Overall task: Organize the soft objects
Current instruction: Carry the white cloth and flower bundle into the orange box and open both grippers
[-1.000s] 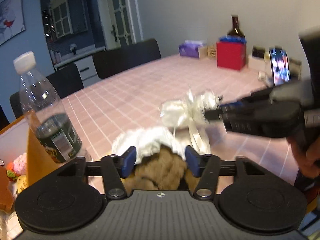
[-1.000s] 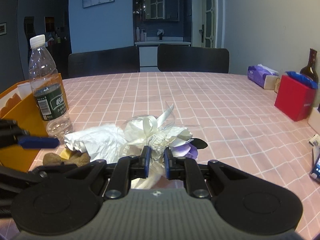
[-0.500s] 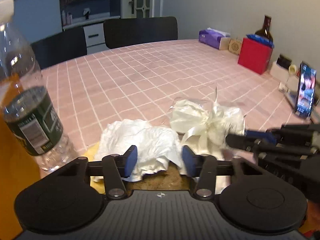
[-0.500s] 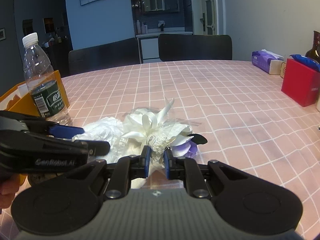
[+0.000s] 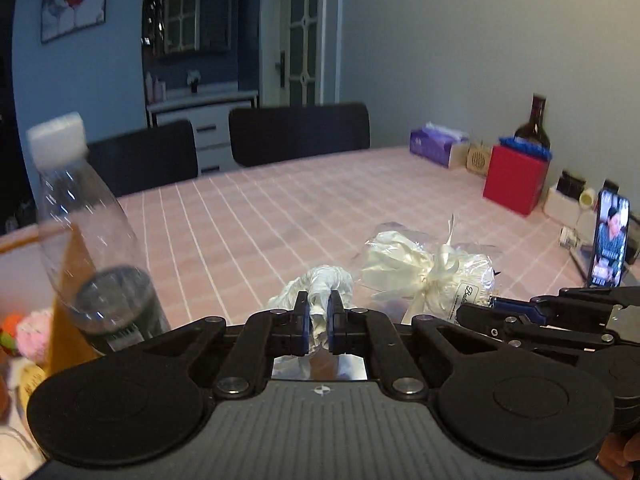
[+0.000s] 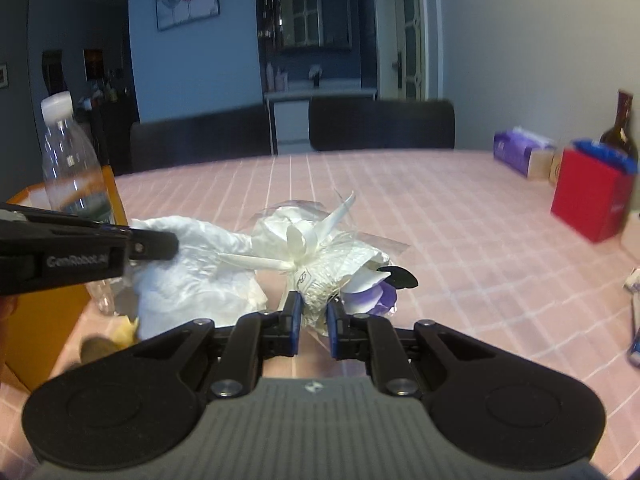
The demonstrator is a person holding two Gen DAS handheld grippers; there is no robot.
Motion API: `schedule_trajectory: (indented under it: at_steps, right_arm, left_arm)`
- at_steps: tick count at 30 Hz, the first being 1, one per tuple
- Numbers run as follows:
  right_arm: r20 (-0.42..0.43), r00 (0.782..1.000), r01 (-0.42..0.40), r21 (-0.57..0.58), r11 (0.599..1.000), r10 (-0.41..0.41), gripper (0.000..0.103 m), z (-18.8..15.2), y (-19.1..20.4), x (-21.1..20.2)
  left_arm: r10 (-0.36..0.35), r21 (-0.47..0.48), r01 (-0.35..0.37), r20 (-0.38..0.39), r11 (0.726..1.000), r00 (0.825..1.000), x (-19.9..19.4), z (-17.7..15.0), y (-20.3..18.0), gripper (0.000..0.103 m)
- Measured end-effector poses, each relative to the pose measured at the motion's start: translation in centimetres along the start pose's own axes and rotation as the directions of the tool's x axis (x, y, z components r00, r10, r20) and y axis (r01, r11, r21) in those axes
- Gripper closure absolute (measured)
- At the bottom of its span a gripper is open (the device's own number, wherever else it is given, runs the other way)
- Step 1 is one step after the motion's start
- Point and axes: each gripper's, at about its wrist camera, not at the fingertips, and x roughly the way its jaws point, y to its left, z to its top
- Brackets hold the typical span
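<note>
My left gripper point(image 5: 318, 314) is shut on a crumpled white cloth point(image 5: 320, 284), which hangs from its pads just above the pink checked table point(image 5: 248, 216). In the right wrist view the same cloth point(image 6: 192, 268) droops from the left gripper point(image 6: 170, 245). My right gripper point(image 6: 314, 314) is shut on the cellophane wrap of a small white bouquet point(image 6: 316, 248) with a ribbon and purple petals. The bouquet point(image 5: 420, 266) lies just right of the cloth, with the right gripper point(image 5: 474, 312) on its near side. A brown plush lump point(image 6: 94, 348) rests under the cloth.
A water bottle point(image 5: 92, 248) stands at the left beside an orange box point(image 6: 40, 320) holding pink and orange soft toys point(image 5: 32, 330). A red box point(image 5: 514, 180), tissue box point(image 5: 438, 146), brown bottle point(image 5: 534, 124) and phone point(image 5: 610, 236) line the right side. Two dark chairs stand behind.
The left gripper shut on the white cloth and lifted it, swinging away from the brown plush. The right gripper kept its hold on the bouquet.
</note>
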Motion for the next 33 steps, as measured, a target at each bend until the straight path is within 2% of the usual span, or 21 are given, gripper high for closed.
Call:
schedule_trajectory:
  at_steps: [6, 12, 18, 22, 25, 33]
  right_arm:
    - [0.093, 0.996, 0.009, -0.038, 0.999, -0.006, 0.092, 1.6, 0.6, -3.8]
    - [0.148, 0.988, -0.028, -0.078, 0.997, 0.039, 0.092, 2.6, 1.9, -7.8]
    - [0.181, 0.979, -0.069, -0.112, 0.991, 0.088, 0.092, 3.3, 3.3, -11.1]
    - [0.199, 0.970, -0.114, -0.123, 0.986, 0.137, 0.092, 3.8, 4.2, -12.5]
    - [0.202, 0.957, -0.183, -0.140, 0.973, 0.209, 0.092, 4.3, 5.4, -13.3]
    - [0.182, 0.892, -0.372, -0.228, 0.900, 0.415, 0.092, 6.1, 10.7, -14.0]
  left_arm:
    - [0.010, 0.013, -0.011, 0.119, 1.000, 0.993, -5.6, 1.2, -0.2, 0.095]
    - [0.002, 0.027, -0.008, 0.199, 1.000, 0.980, -11.0, 0.9, -0.2, 0.095]
    - [0.049, 0.012, -0.054, 0.273, 0.998, 0.961, -15.6, 0.3, 0.8, 0.095]
    - [0.125, -0.003, -0.131, 0.310, 0.991, 0.942, -18.4, -0.3, 2.0, 0.095]
    - [0.203, -0.026, -0.206, 0.319, 0.978, 0.926, -19.9, -0.7, 3.2, 0.095]
    - [0.413, -0.073, -0.412, 0.321, 0.908, 0.853, -22.1, -0.8, 7.0, 0.095]
